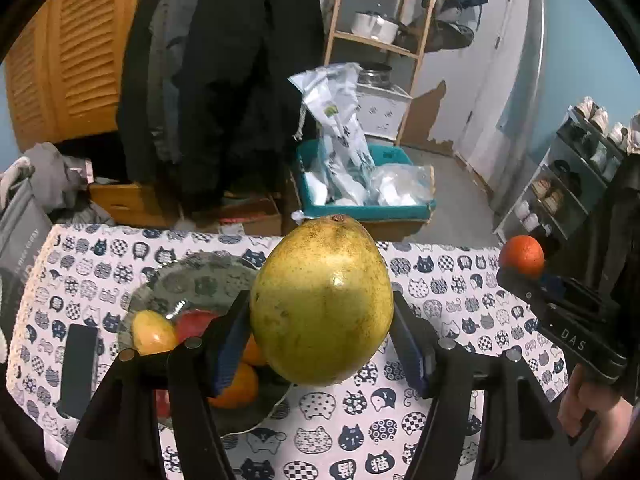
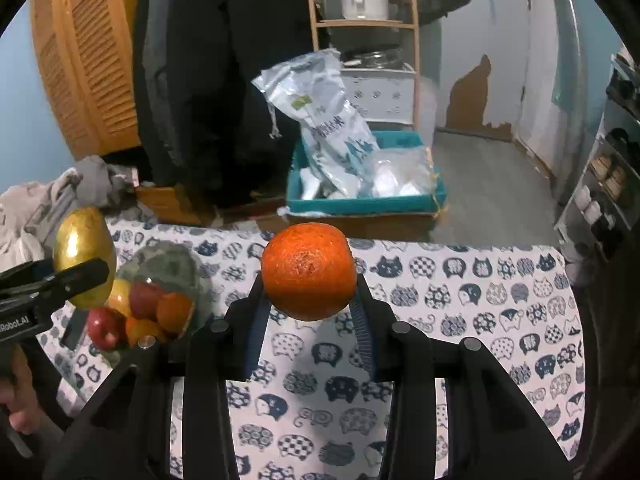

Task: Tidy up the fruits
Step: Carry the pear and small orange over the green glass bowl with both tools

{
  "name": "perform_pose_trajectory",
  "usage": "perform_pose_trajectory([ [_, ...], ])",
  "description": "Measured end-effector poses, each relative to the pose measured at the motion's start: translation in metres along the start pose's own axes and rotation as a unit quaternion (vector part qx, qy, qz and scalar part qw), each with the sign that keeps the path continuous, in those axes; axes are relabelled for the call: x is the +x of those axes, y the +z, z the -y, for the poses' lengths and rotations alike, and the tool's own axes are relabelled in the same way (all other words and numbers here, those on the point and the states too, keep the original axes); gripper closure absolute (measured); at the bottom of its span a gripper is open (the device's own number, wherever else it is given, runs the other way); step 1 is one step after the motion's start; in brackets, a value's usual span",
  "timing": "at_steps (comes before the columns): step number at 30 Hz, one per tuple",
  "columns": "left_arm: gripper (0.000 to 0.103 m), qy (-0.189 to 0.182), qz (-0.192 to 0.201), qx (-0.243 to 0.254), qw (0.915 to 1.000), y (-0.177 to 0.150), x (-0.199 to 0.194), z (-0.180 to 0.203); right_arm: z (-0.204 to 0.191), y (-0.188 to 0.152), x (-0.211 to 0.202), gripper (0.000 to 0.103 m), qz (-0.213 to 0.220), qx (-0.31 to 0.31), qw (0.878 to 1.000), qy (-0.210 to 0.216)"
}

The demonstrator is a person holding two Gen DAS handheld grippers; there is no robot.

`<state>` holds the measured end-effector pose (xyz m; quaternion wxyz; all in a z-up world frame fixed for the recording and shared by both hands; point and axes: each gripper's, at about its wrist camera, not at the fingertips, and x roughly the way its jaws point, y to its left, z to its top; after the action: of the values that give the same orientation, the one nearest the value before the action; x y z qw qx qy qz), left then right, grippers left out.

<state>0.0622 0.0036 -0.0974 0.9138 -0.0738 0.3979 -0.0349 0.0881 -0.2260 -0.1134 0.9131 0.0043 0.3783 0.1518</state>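
Note:
My left gripper (image 1: 322, 320) is shut on a large yellow-green pear (image 1: 322, 300) and holds it above the table, just right of a glass bowl (image 1: 200, 276). The bowl holds a yellow fruit (image 1: 152, 332), a red apple (image 1: 192, 322) and oranges (image 1: 236, 386). My right gripper (image 2: 310, 300) is shut on an orange (image 2: 308, 270) and holds it above the cat-print tablecloth (image 2: 460, 292). In the right wrist view the pear (image 2: 82, 256) and bowl (image 2: 168, 268) are at the left. In the left wrist view the orange (image 1: 521, 255) is at the right.
A dark phone (image 1: 78, 368) lies on the table left of the bowl. Beyond the far table edge stand a teal box (image 2: 360, 200) with plastic bags, hanging dark coats (image 2: 208, 80), a wooden shelf (image 2: 360, 24) and a shoe rack (image 1: 568, 184).

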Motion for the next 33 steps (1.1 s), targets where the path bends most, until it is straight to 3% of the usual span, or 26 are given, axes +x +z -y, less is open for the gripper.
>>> perform_pose_trajectory([
  [20,0.035,0.062,0.007,-0.049,0.9968,-0.004,-0.006,-0.077,-0.074,0.024,0.04,0.065,-0.006,-0.026,0.998,0.06],
  [24,0.035,0.08,-0.004,-0.057,0.9952,-0.011,0.004,-0.094,-0.092,0.028,0.055,0.065,-0.015,-0.032,0.997,0.073],
  [33,0.035,0.081,-0.055,-0.084,0.9916,-0.032,0.039,-0.126,-0.128,0.025,0.09,0.065,-0.042,-0.052,0.993,0.099],
])
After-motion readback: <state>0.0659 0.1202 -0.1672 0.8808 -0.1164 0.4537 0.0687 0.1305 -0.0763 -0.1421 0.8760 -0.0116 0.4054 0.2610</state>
